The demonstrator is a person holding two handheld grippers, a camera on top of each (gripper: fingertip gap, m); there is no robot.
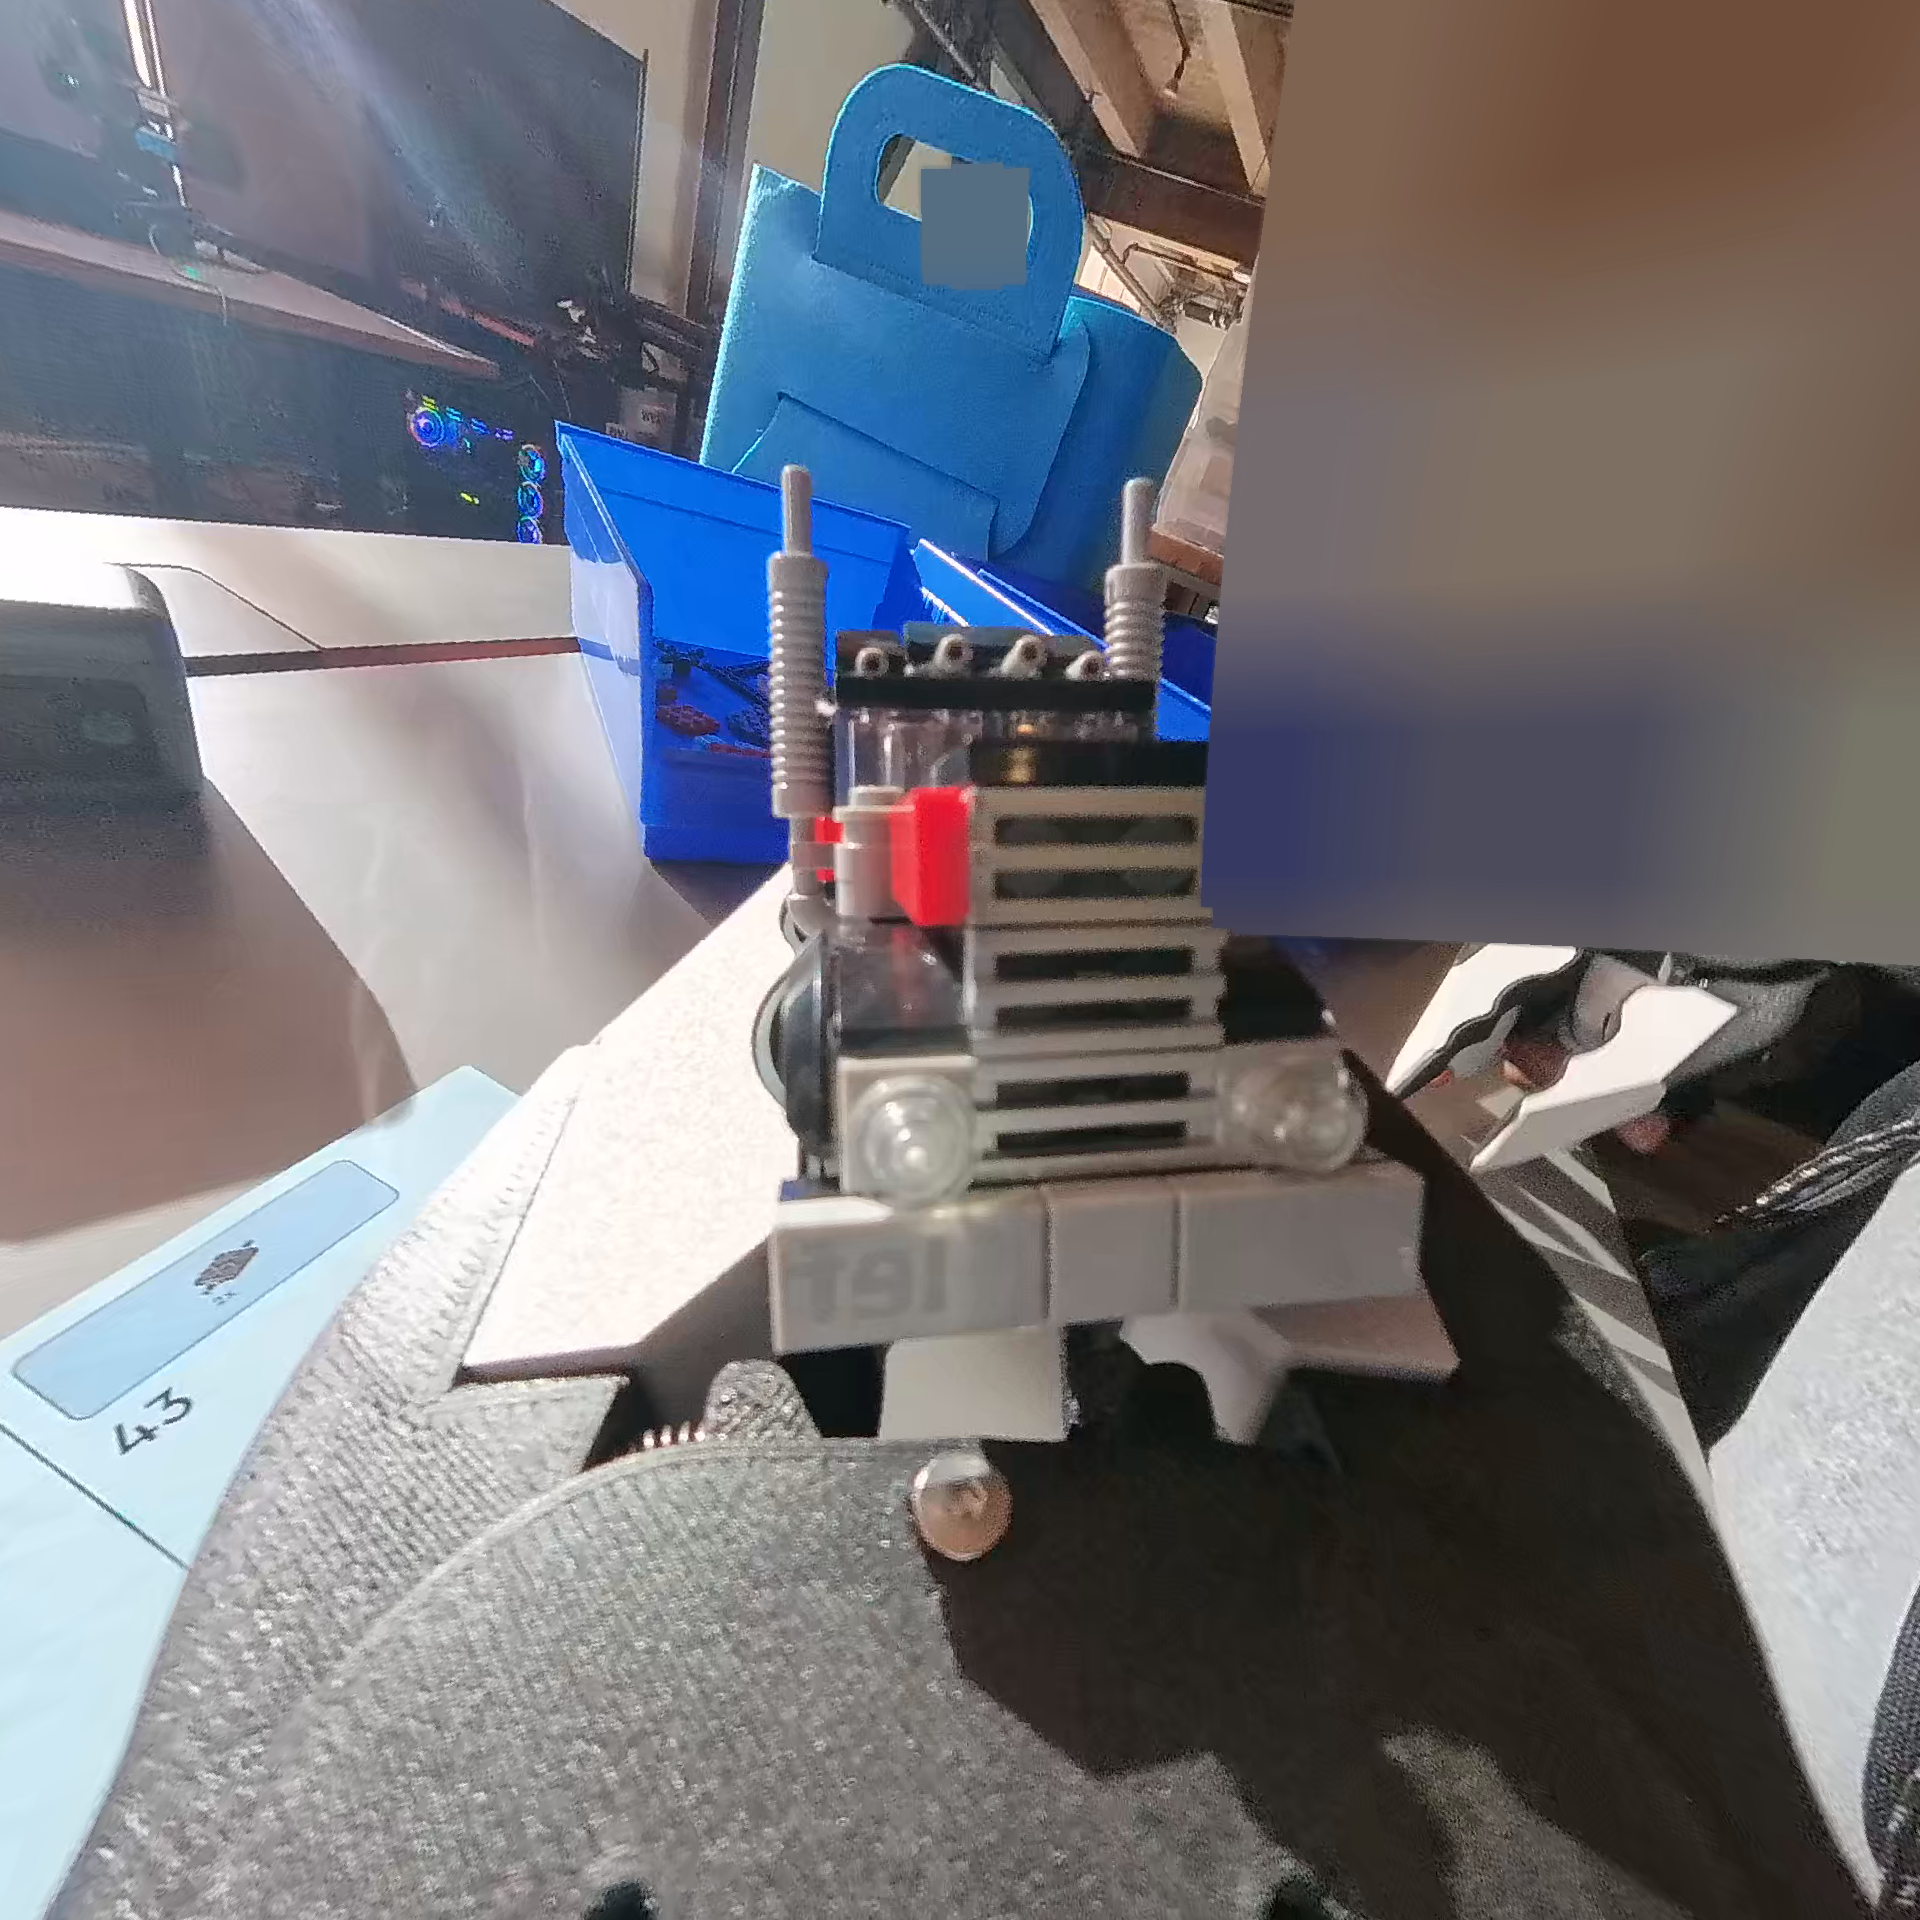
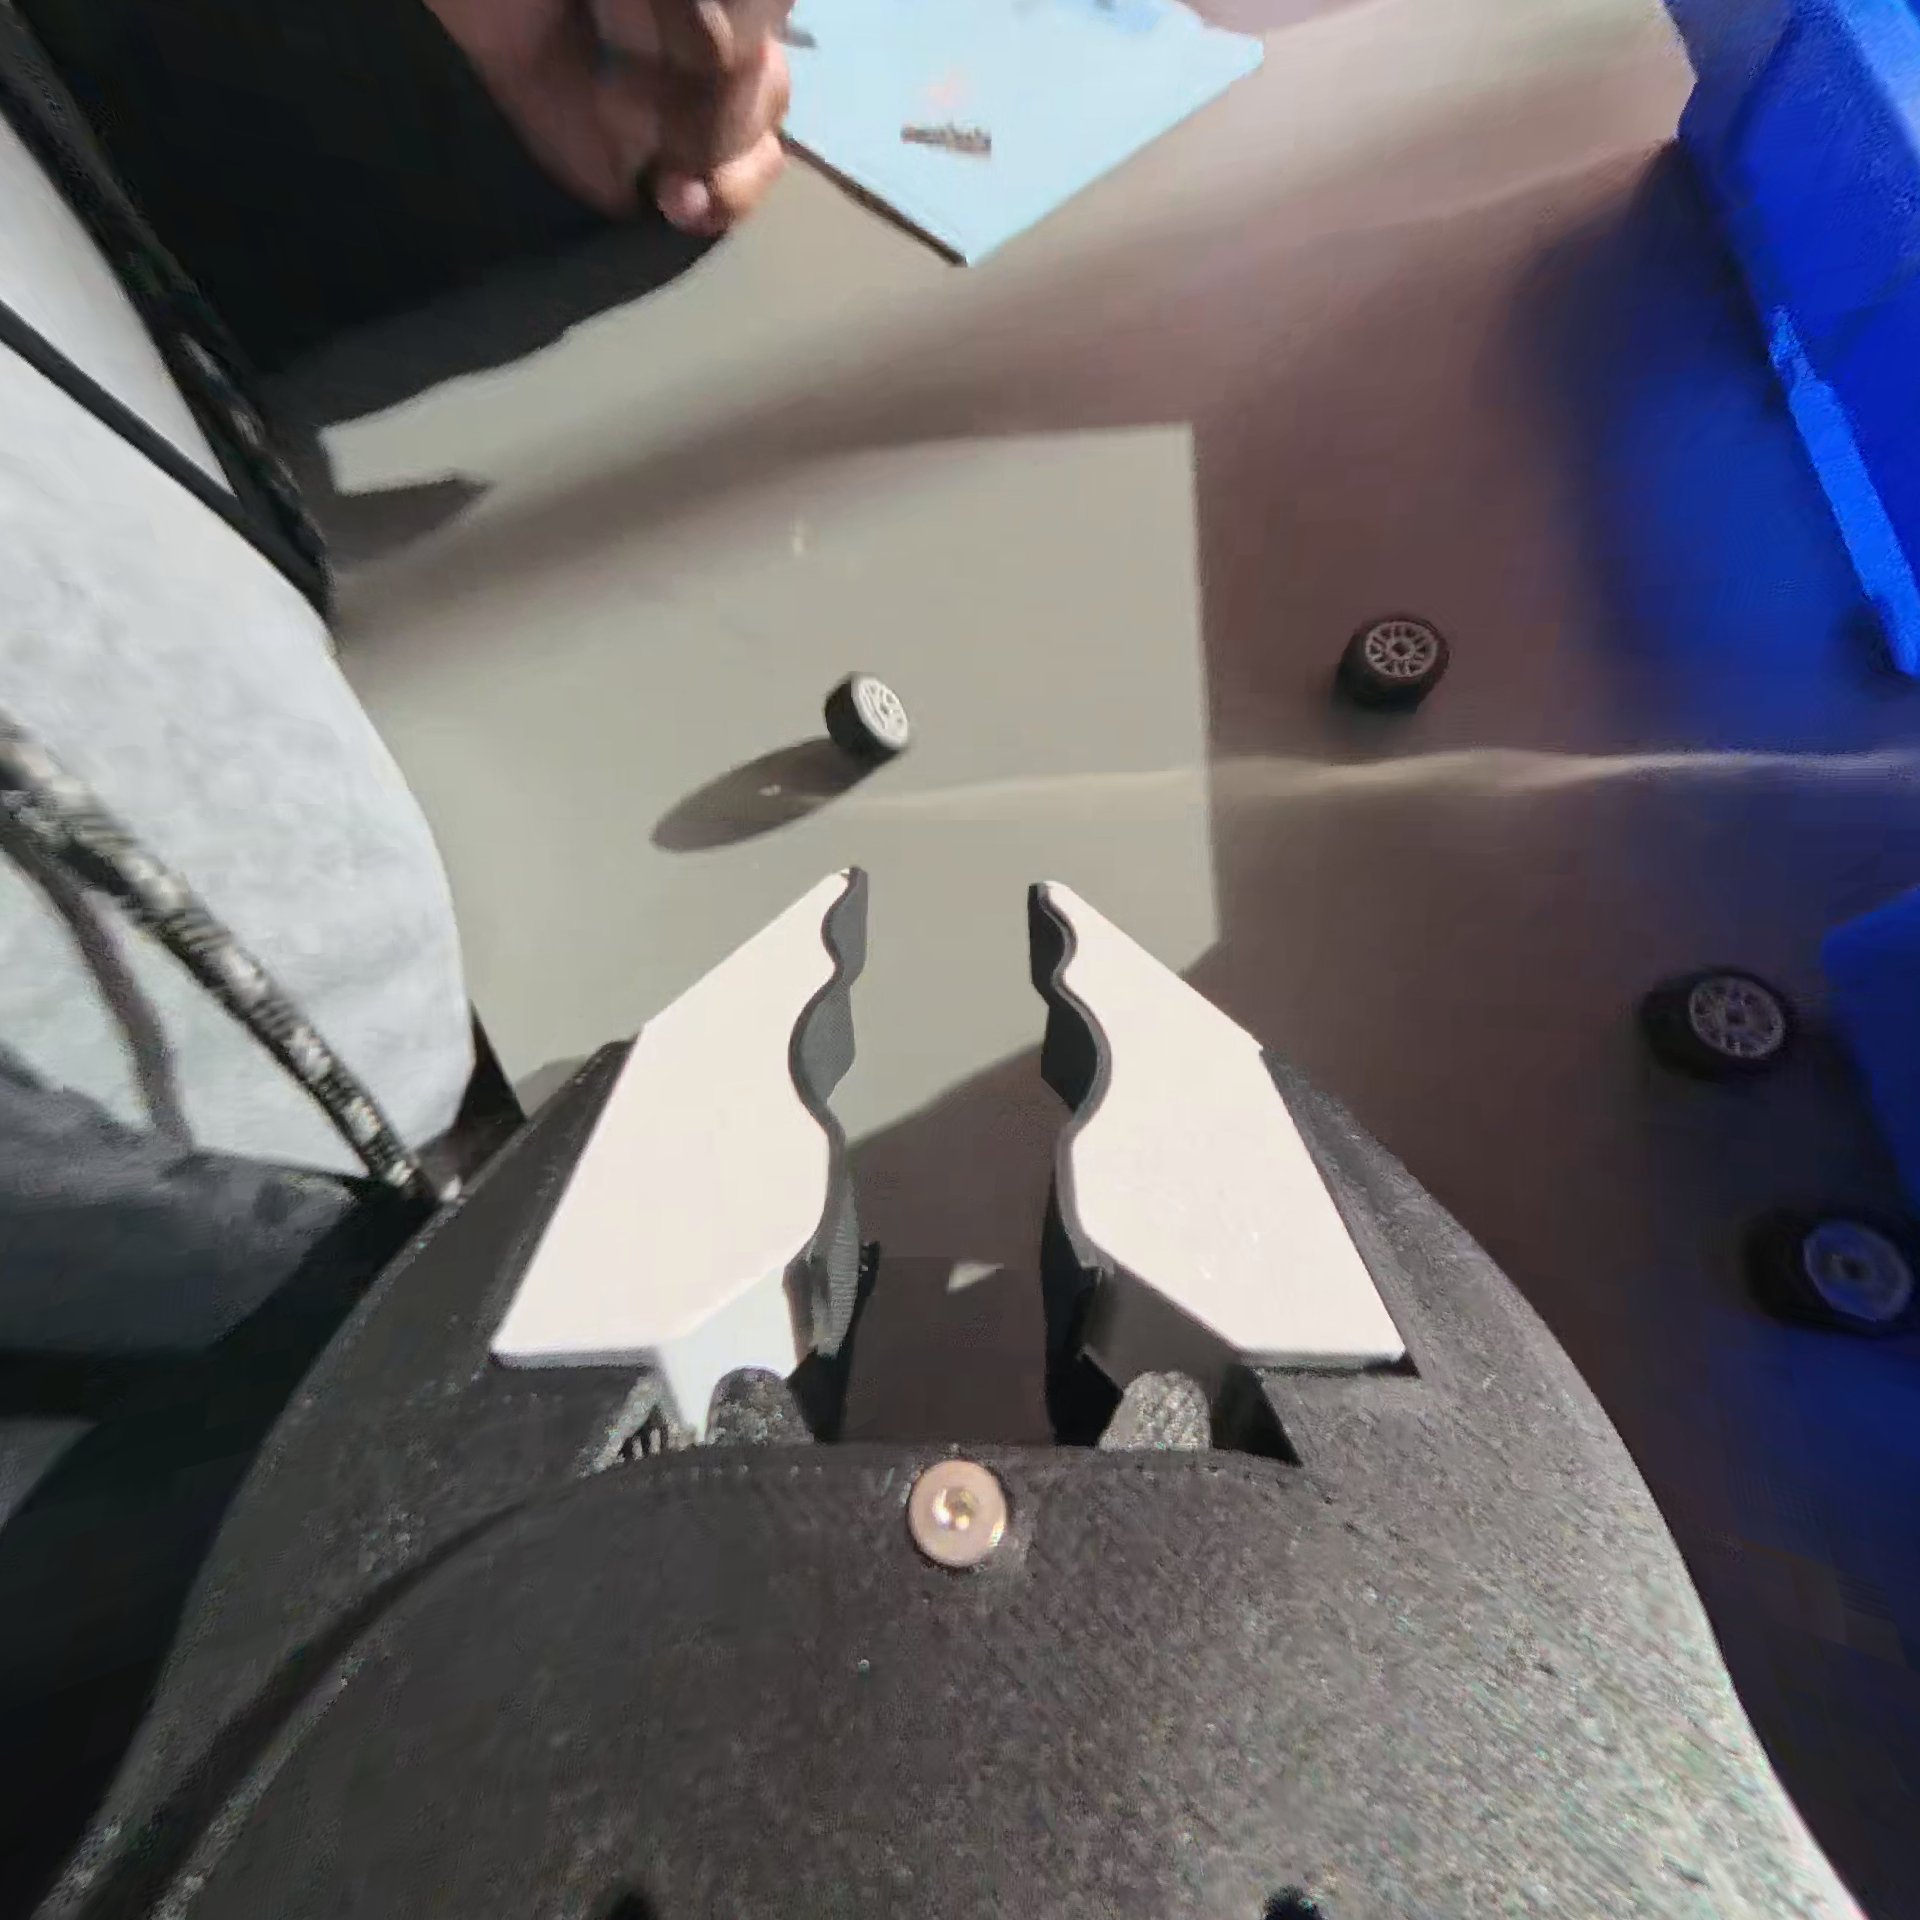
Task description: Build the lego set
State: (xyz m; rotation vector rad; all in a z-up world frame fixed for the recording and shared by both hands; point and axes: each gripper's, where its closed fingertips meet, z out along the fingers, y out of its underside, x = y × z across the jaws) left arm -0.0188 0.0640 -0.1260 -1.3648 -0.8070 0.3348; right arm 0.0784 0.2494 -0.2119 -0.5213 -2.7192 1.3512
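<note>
Nearest in the left wrist view, clamped between the left gripper [image 1: 1081,1351] fingers: a lego truck [image 1: 1049,987], front facing the camera, grey grille bars stacked up its nose, two clear round headlights low at either side, a red piece on its flank toward 9 o'clock, two grey ribbed exhaust stacks upright at 11 and 1 o'clock of the cab. Held clear of the table [image 1: 343,831], grey bumper just above the finger bases. Behind at 12 o'clock, a blue bin [image 1: 686,582] with loose pieces inside, and beyond it a blue felt bag [image 1: 914,353]. At 8 o'clock, a pale blue instruction booklet [image 1: 94,1455] flat on the table. At 3 o'clock, the right gripper [image 1: 1590,1070], white-fingered.

From the right wrist view: right gripper [image 2: 948,883] released, fingers parted over the table [image 2: 935,582], nothing between them. Straight ahead at 12 o'clock, near the tips but apart, a small black wheel [image 2: 869,717] on edge. More wheels toward 2 and 3 o'clock, one [image 2: 1392,661] standing, another [image 2: 1720,1023] near a blue bin [image 2: 1829,312], a fourth [image 2: 1839,1270] blurred.
</note>
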